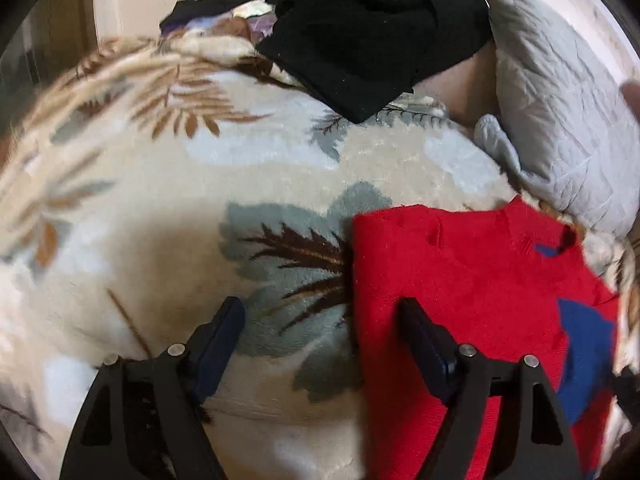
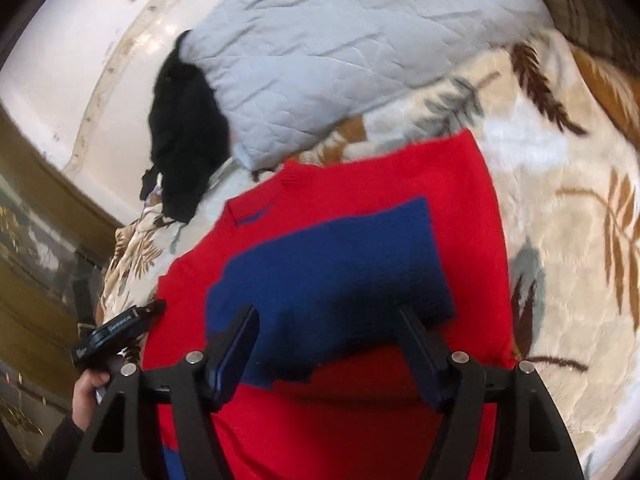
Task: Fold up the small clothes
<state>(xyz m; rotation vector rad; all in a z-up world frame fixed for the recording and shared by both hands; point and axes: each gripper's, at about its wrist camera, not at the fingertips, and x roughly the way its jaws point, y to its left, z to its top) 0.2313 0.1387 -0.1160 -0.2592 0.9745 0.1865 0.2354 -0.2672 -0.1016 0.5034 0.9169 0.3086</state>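
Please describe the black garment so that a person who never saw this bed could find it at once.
Start from the bed blanket with the leaf pattern and look to the grey quilted pillow. The black garment lies crumpled against the pillow's end, apart from the red sweater. It is the only plain dark cloth there, without any pattern.

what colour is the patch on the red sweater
Dark blue patch on the red sweater, clearest in the right wrist view.

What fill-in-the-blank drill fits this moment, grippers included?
1. The red sweater has a ____ patch.
2. The black garment lies against the grey ____.
3. The right gripper hovers over the sweater with its jaws ____.
4. The left gripper holds ____.

Missing: blue; pillow; open; nothing
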